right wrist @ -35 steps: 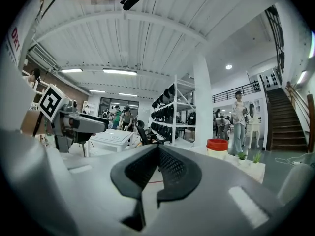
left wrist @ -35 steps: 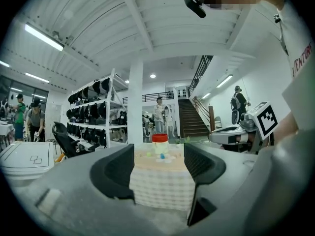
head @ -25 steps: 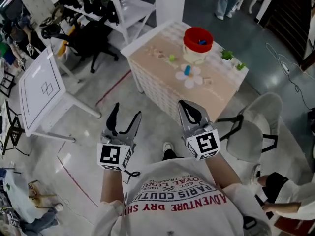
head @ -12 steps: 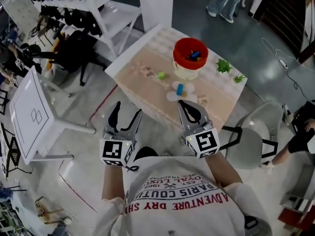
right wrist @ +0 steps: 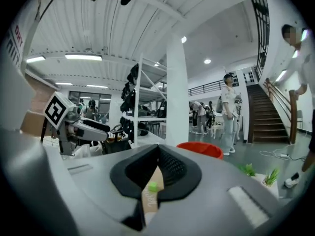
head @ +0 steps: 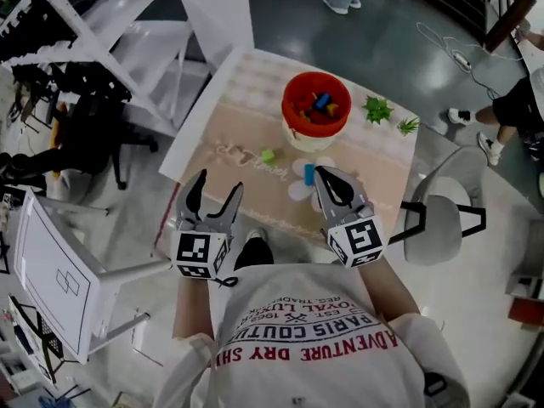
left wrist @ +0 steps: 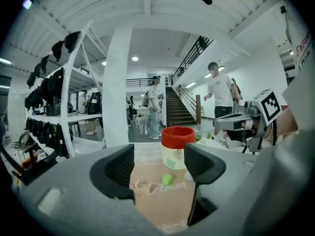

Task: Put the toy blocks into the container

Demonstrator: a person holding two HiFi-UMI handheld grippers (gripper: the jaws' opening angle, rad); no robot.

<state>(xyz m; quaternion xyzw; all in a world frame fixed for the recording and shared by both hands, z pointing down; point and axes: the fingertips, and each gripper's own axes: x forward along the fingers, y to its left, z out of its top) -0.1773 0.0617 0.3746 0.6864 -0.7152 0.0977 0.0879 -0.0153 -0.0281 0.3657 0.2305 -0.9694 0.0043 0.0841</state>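
At the near edge of the desk [head: 223, 170], both tongs hang in the air and hold nothing. The left tongs [head: 217, 185] are spread wide. The right tongs [head: 328, 175] are pressed together at the tips, with only a thin slit lower down. From above, a blue block [head: 309, 173] shows just beside their tip, on a white mat [head: 298, 191]. A bit further, to the left, a green block [head: 269, 155] lies on the bare cloth. Further still stands the container [head: 288, 107], with a red rim and some blocks inside. Two small plants [head: 376, 107] stand to its right.

Things could go wrong from here. The right tongs are closed. If they go at the blue block like that, they would likely push it along, maybe off the desk, and not pick it up. They need to open first. The blocks are small and the left tongs are wide, so poor aim could knock the green block away. The container looks tall, so a bump on its rim could tip it and spill the blocks.

Only the head view shows the blue block and the blocks in the container. The left gripper view shows neither. But it shows the green block and the container's pale side right between its jaws, so they look lined up. The right gripper view shows only the green block through its slit and a bit of red rim over the jaw.
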